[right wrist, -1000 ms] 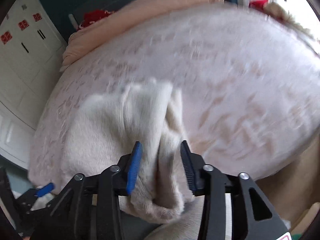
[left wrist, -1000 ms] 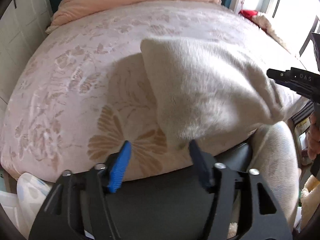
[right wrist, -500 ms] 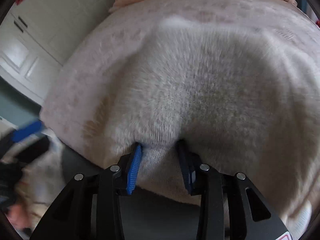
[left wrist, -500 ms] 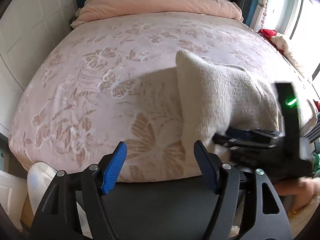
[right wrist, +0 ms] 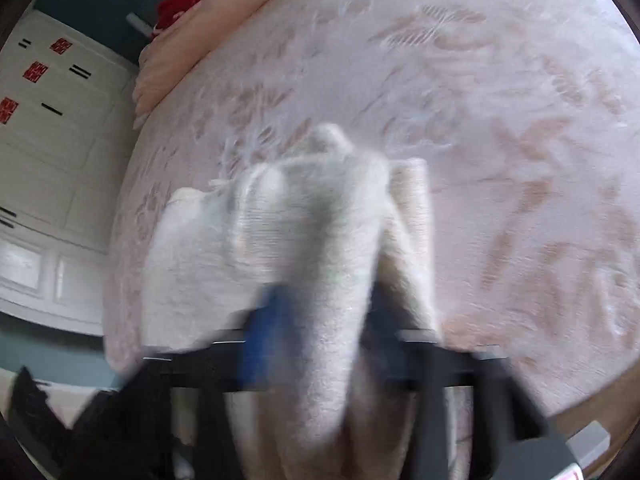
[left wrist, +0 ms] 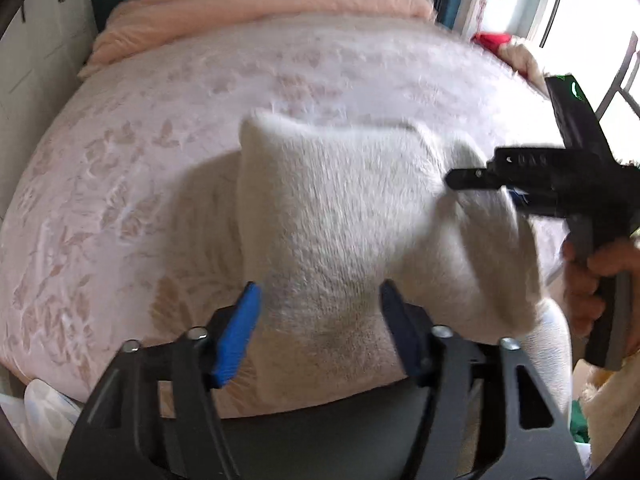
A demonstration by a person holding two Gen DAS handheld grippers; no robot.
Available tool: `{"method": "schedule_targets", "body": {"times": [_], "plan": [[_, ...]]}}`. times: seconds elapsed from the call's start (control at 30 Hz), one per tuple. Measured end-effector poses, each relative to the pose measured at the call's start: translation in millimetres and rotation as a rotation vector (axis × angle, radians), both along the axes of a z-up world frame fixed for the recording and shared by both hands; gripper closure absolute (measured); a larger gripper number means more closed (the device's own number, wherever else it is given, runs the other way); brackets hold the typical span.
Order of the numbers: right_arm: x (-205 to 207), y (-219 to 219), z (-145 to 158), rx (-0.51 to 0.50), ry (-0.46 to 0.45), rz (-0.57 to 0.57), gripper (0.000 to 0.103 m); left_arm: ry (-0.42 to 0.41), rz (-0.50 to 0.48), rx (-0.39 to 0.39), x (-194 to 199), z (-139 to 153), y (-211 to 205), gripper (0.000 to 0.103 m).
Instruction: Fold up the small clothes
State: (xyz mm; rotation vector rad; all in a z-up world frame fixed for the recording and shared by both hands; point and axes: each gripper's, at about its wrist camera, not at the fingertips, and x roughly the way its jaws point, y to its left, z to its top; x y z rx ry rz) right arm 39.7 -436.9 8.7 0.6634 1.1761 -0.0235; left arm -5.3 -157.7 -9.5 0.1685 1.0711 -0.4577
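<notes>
Right gripper [left wrist: 476, 179], half a second ago low at the bed's [left wrist: 120, 184] near edge, now clamps the garment [left wrist: 340, 216] and lifts its right side. Left gripper [left wrist: 320, 316], jaws spread, now straddles the near hem: regrasp under way, folding not begun.

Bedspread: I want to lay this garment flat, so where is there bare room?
The bedspread is bare left of the cream garment and beyond it up to the peach duvet. The near right edge is crowded by the garment and the right gripper.

Pink floral bed [left wrist: 160, 168], white wardrobe [right wrist: 44, 152], bright window [left wrist: 600, 20]
</notes>
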Motion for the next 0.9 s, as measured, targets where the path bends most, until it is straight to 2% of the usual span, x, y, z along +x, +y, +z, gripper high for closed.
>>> {"method": "schedule_targets", "body": {"times": [0.03,0.1,0.17,0.2,0.27,0.3,0.33,0.4,0.47,0.53,0.57,0.63,0.67,0.7,0.73,0.8,0.83,0.9], "plan": [[1,4,14,-0.022,-0.033,-0.004,0.089,0.010,0.012,0.005,2,-3,0,0.046],[0,16,60,-0.064,-0.191,0.014,0.091,0.011,0.023,0.003,4,-4,0,0.045],[-1,19,79,-0.123,-0.261,0.020,0.091,0.006,0.023,0.016,6,-6,-2,0.042],[3,17,71,-0.158,-0.238,0.028,0.091,0.009,0.026,0.024,7,-8,-3,0.042],[16,12,25,-0.211,-0.083,0.055,0.091,0.018,0.032,0.043,9,-15,-5,0.039],[18,8,-13,-0.229,0.045,0.065,0.091,0.023,0.027,0.042,10,-18,-6,0.036],[10,3,-20,-0.199,0.022,0.039,0.092,0.027,0.021,0.046,10,-20,-7,0.035],[-4,0,1,-0.155,-0.046,-0.019,0.088,0.018,0.018,0.065,9,-21,-7,0.034],[-24,5,40,-0.195,-0.139,-0.051,0.085,0.020,0.023,0.061,10,-22,-6,0.034],[-42,19,64,-0.247,-0.193,-0.016,0.085,0.024,0.025,0.057,11,-22,-5,0.033],[-50,27,68,-0.254,-0.194,0.012,0.085,0.028,0.029,0.056,12,-22,-5,0.033],[-57,39,53,-0.249,-0.141,0.077,0.085,0.031,0.033,0.052,11,-21,-5,0.033],[-61,46,39,-0.265,-0.091,0.107,0.085,0.030,0.035,0.052,10,-21,-6,0.033],[-63,50,11,-0.308,-0.011,0.139,0.086,0.029,0.036,0.051,10,-22,-6,0.033],[-65,52,-11,-0.351,0.021,0.149,0.087,0.030,0.036,0.049,10,-22,-5,0.031],[-73,52,-2,-0.368,-0.004,0.118,0.087,0.042,0.031,0.050,9,-23,-5,0.031],[-72,56,11,-0.374,-0.009,0.105,0.086,0.035,0.032,0.054,7,-20,-5,0.031],[-76,67,44,-0.398,-0.087,0.112,0.085,0.032,0.035,0.047,4,-15,0,0.031]]}}
